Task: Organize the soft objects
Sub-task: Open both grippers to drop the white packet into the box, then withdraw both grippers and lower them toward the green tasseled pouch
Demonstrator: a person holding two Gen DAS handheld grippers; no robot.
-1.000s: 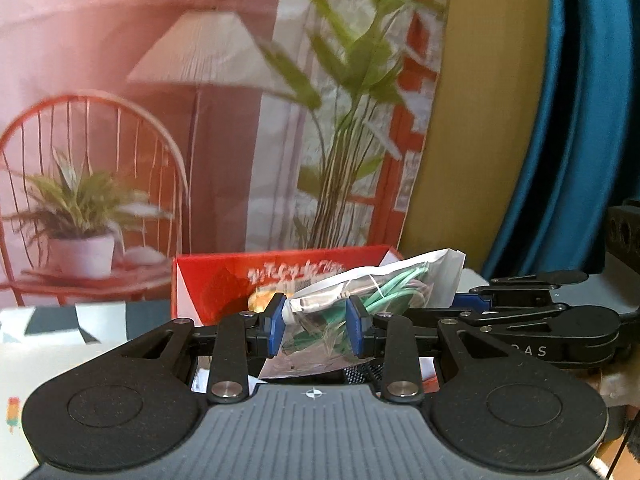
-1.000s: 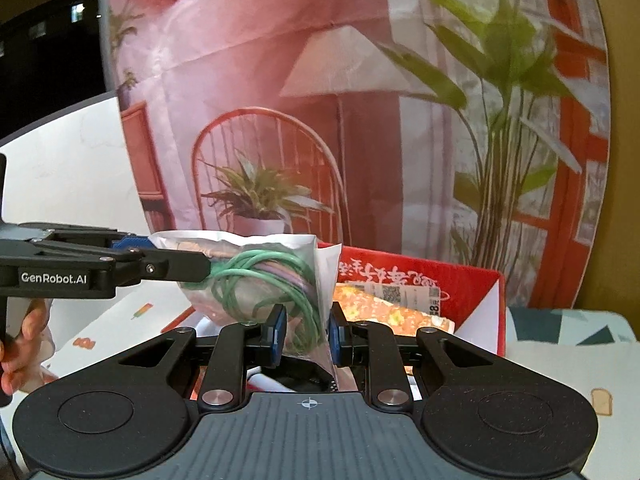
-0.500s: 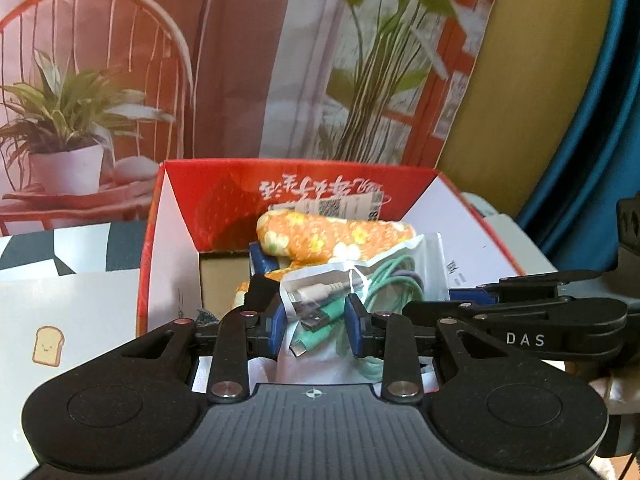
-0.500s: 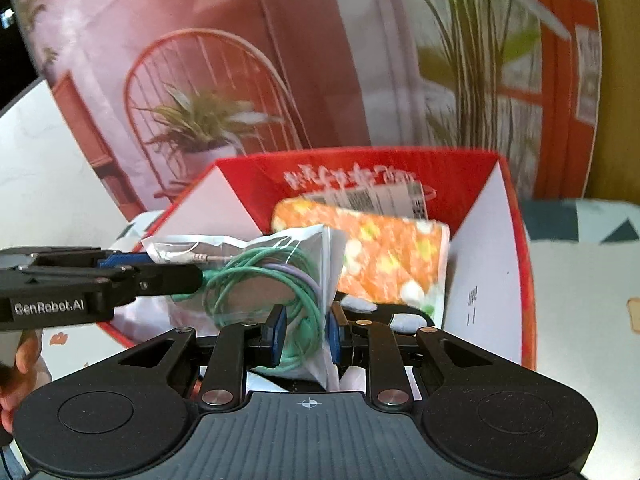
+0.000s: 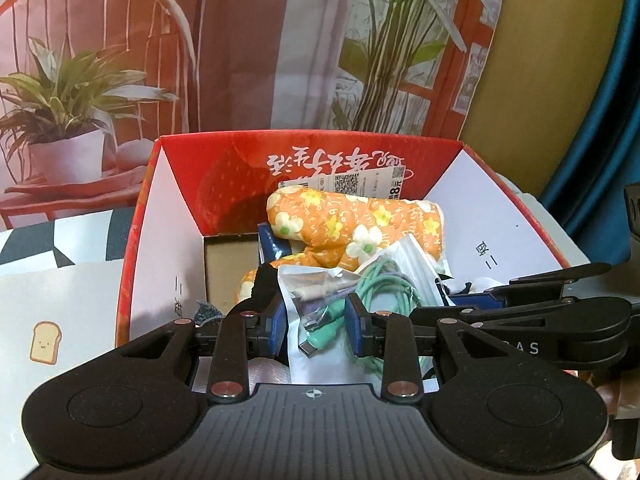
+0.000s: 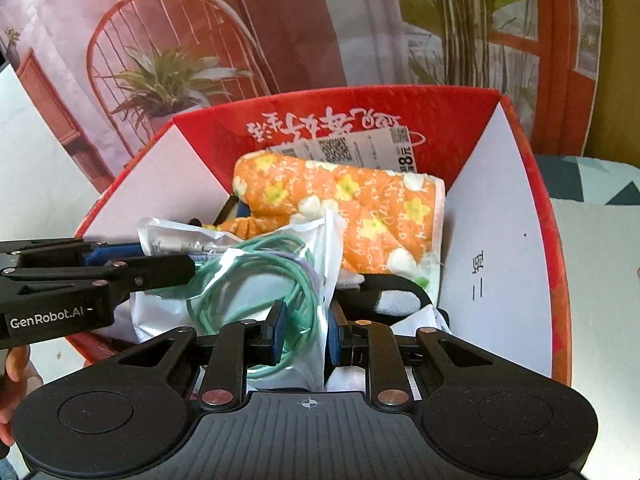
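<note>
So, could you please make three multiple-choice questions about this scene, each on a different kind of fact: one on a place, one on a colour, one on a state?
1. Where does the orange flowered cloth lie?
A. on the table beside the box
B. inside the red box, toward its back wall
C. between a gripper's fingers

2. What colour is the coiled cable in the clear plastic bag?
A. green
B. yellow
C. black

3. How is the bag held?
A. it lies free in the box
B. only the left gripper holds it
C. both the left gripper and the right gripper are shut on it

Answers: B, the cloth rests within the box walls, under the printed label; A, green loops show through the plastic in both views; C, each view shows its own fingers pinching the bag, with the other gripper clamped on the bag's edge.
</note>
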